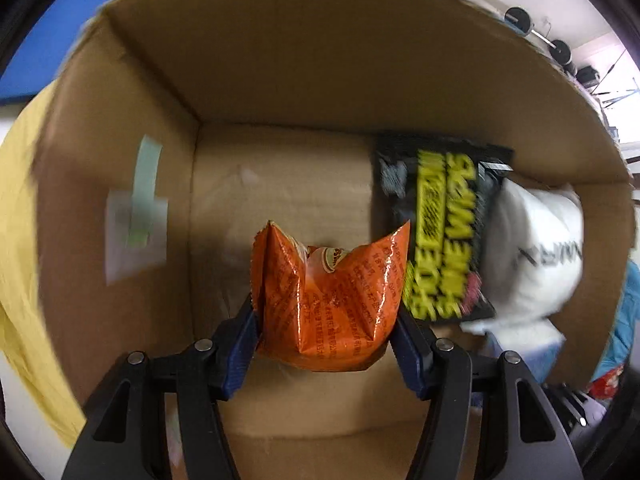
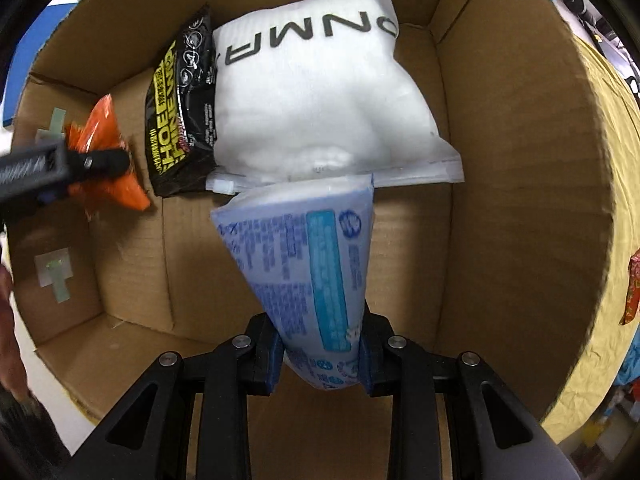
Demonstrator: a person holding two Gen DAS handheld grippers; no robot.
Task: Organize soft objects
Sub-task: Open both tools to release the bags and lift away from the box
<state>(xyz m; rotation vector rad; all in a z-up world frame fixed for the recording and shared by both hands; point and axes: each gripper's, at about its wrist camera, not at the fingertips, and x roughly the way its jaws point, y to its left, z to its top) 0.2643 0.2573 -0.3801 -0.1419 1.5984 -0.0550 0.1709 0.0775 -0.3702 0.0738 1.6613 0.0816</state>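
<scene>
Inside the cardboard box (image 2: pixel 520 160), by its left wall, our left gripper (image 1: pixel 325 332) pinches the orange snack packet (image 1: pixel 328 300). Just beside it the black-and-yellow pouch (image 2: pixel 180 120) lies touching the white bag (image 2: pixel 320 92) toward the far wall. Nearer the front edge, our right gripper (image 2: pixel 320 360) clamps the blue tissue pack (image 2: pixel 304 272) above the box floor.

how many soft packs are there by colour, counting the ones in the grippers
orange pack, held in the left gripper: 1
blue pack, held in the right gripper: 1
black pack, in the box: 1
white pack, in the box: 1
total: 4
</scene>
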